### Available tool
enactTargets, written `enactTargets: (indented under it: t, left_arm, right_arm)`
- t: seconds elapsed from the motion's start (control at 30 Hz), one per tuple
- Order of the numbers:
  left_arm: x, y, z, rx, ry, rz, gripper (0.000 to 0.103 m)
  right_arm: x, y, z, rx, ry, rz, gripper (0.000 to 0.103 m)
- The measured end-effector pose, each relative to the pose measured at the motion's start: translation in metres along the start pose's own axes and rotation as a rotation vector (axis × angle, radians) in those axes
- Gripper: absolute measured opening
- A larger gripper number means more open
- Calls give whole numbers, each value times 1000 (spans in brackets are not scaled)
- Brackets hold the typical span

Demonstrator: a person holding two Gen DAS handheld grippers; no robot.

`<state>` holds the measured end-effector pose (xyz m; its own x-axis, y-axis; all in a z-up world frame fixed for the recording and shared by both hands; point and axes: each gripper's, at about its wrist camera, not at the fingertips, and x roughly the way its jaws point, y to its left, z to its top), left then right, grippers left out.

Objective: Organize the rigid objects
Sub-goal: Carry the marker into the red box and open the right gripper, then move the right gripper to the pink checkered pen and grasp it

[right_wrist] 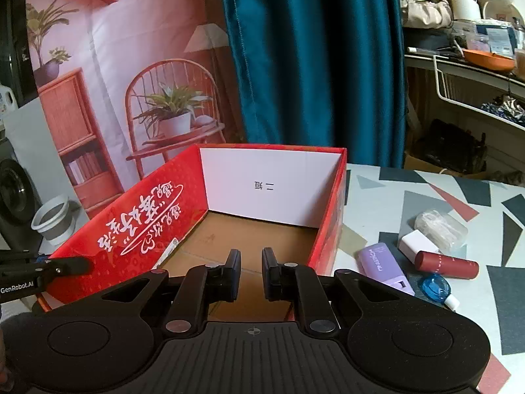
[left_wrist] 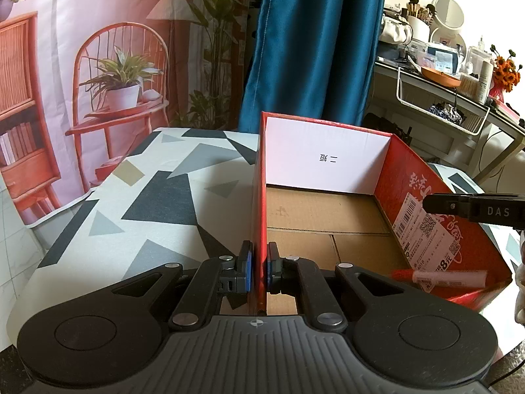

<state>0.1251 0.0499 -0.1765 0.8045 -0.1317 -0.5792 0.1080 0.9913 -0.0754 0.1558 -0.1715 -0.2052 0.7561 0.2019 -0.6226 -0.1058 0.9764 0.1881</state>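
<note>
A red cardboard box [left_wrist: 475, 256] with a brown floor stands on the patterned table; it also shows in the right wrist view [right_wrist: 131, 229]. My left gripper [left_wrist: 260, 269] is shut on the box's left wall. A red-and-white marker [left_wrist: 439, 277] lies inside the box at its near right. My right gripper [right_wrist: 251, 269] is open and empty, hovering over the box's near end; its tip shows in the left wrist view [left_wrist: 436, 204]. On the table right of the box lie a purple case [right_wrist: 385, 267], a white block [right_wrist: 418, 244], a dark red tube [right_wrist: 446, 266], a blue-capped item [right_wrist: 436, 287] and a clear packet [right_wrist: 439, 226].
The table [left_wrist: 157, 197] has a grey, black and white geometric cloth. A blue curtain [left_wrist: 315, 42] and a printed backdrop hang behind. A cluttered shelf [left_wrist: 459, 78] stands at the far right. A white bucket [right_wrist: 52, 220] sits on the floor at left.
</note>
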Motion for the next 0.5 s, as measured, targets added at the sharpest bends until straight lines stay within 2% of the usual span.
enactTargets:
  t: [0.2,0.5]
  left_arm:
    - [0,0,0,-1,0,0,9]
    - [1,1,0,-3,-1,1,9]
  right_arm:
    - [-5,-3,0,10,-21,-8,14]
    - [-26,-23,6,31,-160,-100,17]
